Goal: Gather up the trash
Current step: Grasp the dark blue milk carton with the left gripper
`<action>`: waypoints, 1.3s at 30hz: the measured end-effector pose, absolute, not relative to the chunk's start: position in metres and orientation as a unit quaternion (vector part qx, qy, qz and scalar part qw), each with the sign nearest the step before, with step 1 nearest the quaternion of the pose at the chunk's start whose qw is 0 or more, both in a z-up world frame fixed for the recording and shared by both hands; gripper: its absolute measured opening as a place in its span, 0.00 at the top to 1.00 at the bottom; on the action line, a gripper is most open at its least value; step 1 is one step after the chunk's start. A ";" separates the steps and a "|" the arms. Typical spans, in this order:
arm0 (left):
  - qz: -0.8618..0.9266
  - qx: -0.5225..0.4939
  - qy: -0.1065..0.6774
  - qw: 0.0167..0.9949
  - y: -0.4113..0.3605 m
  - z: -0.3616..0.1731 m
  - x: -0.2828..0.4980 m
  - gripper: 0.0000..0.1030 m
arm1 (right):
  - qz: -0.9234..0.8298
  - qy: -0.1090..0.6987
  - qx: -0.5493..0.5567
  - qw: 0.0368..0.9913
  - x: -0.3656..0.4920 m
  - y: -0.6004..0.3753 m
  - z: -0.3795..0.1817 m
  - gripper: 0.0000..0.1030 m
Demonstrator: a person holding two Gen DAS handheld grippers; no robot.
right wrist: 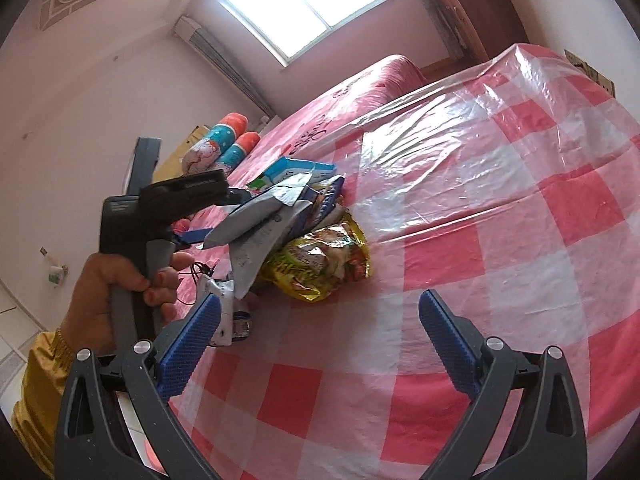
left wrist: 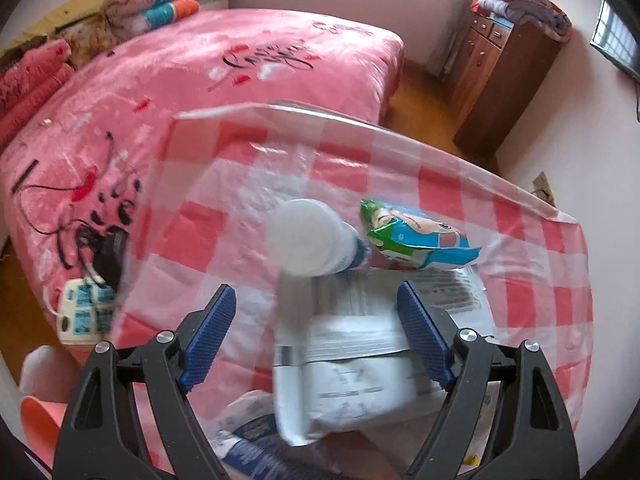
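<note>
A: Bedroom, with a checked plastic cloth (right wrist: 480, 200) over the table and the bed (left wrist: 200, 80) right behind it. Where's the trash?

B: Heaped at the near-left edge: a grey mailer (left wrist: 352, 368), a white bottle (left wrist: 308, 236) on its side and a green-blue packet (left wrist: 416, 240) beyond it. From the other side a yellow snack bag (right wrist: 324, 260) lies under the pile.

A: Grippers?

B: Left gripper (left wrist: 316, 332) is wide open around the mailer, pads not pressing. Right gripper (right wrist: 320, 344) is open and empty over bare cloth.

A: Risks?

B: I'd judge the mailer is slick and floppy, so a pinch could slide off or drag the cloth. Nudging the heap may roll the bottle away, or tip bits off the edge
</note>
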State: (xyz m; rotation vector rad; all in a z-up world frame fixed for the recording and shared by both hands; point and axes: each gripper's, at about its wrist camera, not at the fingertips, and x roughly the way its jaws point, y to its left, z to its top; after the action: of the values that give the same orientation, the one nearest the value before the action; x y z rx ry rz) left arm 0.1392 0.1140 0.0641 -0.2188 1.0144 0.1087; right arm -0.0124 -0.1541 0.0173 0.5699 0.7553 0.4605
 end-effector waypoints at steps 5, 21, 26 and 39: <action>0.006 -0.106 0.488 0.866 0.103 0.059 0.132 0.20 | 0.215 0.360 0.278 0.864 -0.012 -0.163 0.017 0.05; -0.115 -0.102 0.518 0.841 0.044 0.040 0.060 0.22 | 0.192 0.360 0.287 0.867 -0.018 -0.186 0.019 0.05; -0.147 -0.085 0.513 0.841 0.025 0.041 0.037 0.23 | 0.189 0.368 0.280 0.866 -0.015 -0.188 0.017 0.05; -0.043 -0.083 0.450 0.888 0.090 0.096 -0.040 0.23 | 0.207 0.376 0.218 0.876 -0.022 -0.163 0.025 0.05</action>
State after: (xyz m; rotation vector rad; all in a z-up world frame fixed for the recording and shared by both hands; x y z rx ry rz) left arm -0.0396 0.0898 0.0960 -0.1732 0.9362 -0.0890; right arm -0.0219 -0.1627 0.0248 0.4543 0.7856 0.4319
